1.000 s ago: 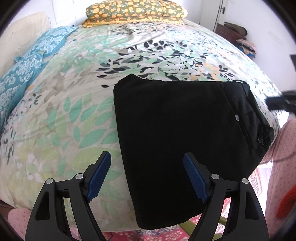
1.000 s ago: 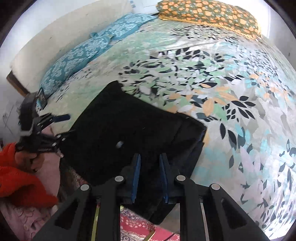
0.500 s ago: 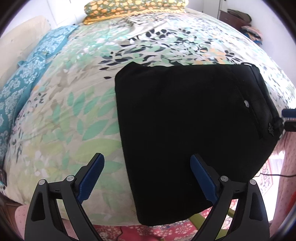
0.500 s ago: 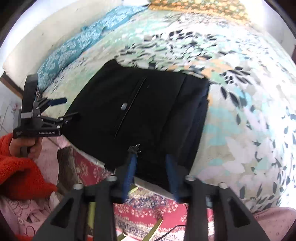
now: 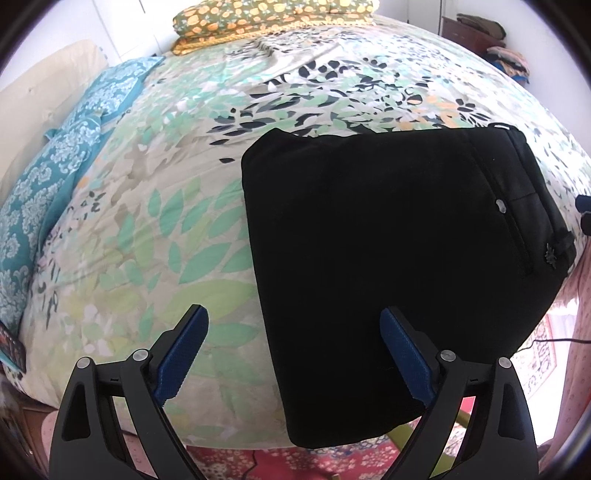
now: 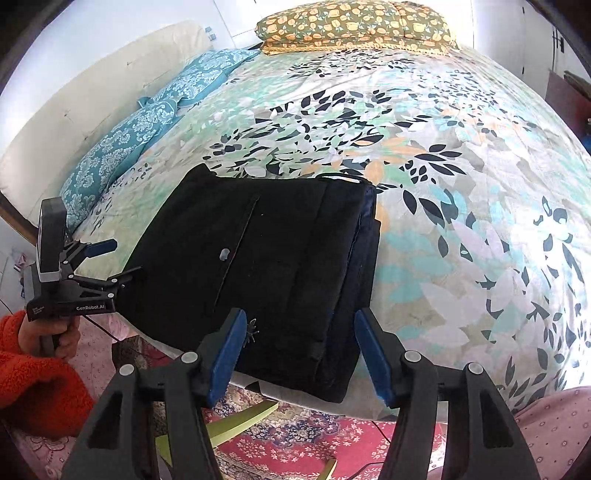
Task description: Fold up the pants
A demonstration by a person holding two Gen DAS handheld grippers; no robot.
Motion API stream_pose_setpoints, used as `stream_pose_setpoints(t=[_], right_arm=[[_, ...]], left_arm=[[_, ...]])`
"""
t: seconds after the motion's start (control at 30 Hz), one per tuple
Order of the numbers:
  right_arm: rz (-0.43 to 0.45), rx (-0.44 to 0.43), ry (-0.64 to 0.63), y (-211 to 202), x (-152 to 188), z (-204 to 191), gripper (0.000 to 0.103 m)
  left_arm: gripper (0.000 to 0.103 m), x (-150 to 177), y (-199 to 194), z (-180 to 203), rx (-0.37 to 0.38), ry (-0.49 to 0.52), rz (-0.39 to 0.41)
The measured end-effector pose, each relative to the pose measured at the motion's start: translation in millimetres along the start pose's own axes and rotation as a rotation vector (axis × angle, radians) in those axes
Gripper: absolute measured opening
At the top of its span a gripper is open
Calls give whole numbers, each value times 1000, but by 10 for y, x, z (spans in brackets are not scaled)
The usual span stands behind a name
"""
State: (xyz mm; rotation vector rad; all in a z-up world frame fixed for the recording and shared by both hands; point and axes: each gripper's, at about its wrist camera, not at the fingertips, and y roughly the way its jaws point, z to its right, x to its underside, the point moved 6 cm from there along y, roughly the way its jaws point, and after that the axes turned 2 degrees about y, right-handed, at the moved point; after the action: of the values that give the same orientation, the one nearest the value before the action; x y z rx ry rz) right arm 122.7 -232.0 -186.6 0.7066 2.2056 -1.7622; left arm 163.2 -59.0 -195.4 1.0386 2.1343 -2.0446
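We see the black pants point(image 6: 266, 266) folded into a thick square at the near edge of the bed point(image 6: 461, 184), one corner hanging a little over the side above the red rug point(image 6: 295, 443). A pale button point(image 6: 224, 254) sits beside a pocket seam on the top layer, and the waistband lies along the right side of the stack.

Our right tongs point(image 6: 301, 354) have just been opening; they now stand apart over the near corner of the pants, and the pads press on nothing. Our left tongs point(image 5: 293, 352) are spread wide above the left edge of the pants, one pad over the leafy bedspread point(image 5: 147, 240) and the other over the black cloth, gripping nothing. From the right wrist view we see the left tongs just beside the pants' left edge, held by a hand point(image 6: 66, 334) in a red fuzzy sleeve point(image 6: 33, 380).

Blue patterned pillows point(image 6: 147, 129) line the left side of the bed, and a yellow flowered pillow point(image 6: 354, 24) lies at the far end.
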Motion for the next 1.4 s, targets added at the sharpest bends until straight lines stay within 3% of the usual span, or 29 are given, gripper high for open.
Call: stream_pose_setpoints(t=[0.1, 0.17, 0.3, 0.43, 0.53, 0.67, 0.7, 0.77, 0.8, 0.87, 0.93, 1.1, 1.23, 1.4], right_arm=[[1, -17, 8, 20, 3, 14, 61], [10, -55, 27, 1, -13, 40, 62], [-15, -160, 112, 69, -64, 204, 78], [-131, -244, 196, 391, -74, 433, 78], [-205, -291, 246, 676, -82, 552, 78], [-233, -449, 309, 858, -113, 477, 81], [-245, -444, 285, 889, -99, 427, 80], [-254, -418, 222, 914, -93, 344, 69], [-250, -422, 217, 900, -98, 320, 59], [-228, -425, 196, 821, -118, 270, 48], [-199, -432, 172, 708, -165, 192, 41], [-122, -502, 133, 463, -498, 30, 37], [-63, -482, 72, 426, -1049, 9, 36], [18, -415, 46, 447, -1824, 274, 36]], left_arm=[[95, -16, -12, -47, 24, -17, 3], [95, -43, -15, -134, 79, -63, 8], [95, -68, 114, -409, 308, -241, -39], [95, -18, 398, -530, 476, -352, -145], [97, 29, 592, -483, 517, -366, -205], [98, -85, 604, -330, 550, -338, -187], [96, -113, 610, -262, 578, -328, -186], [57, -160, 619, -151, 585, -302, -179], [53, -181, 613, -129, 554, -294, -179], [26, -242, 529, -129, 533, -288, -157], [22, -308, 417, -159, 537, -290, -141], [21, -667, 132, -174, 545, -252, -68], [21, -1194, 70, -263, 513, -230, 7], [21, -1951, 192, -358, 465, -225, 103]])
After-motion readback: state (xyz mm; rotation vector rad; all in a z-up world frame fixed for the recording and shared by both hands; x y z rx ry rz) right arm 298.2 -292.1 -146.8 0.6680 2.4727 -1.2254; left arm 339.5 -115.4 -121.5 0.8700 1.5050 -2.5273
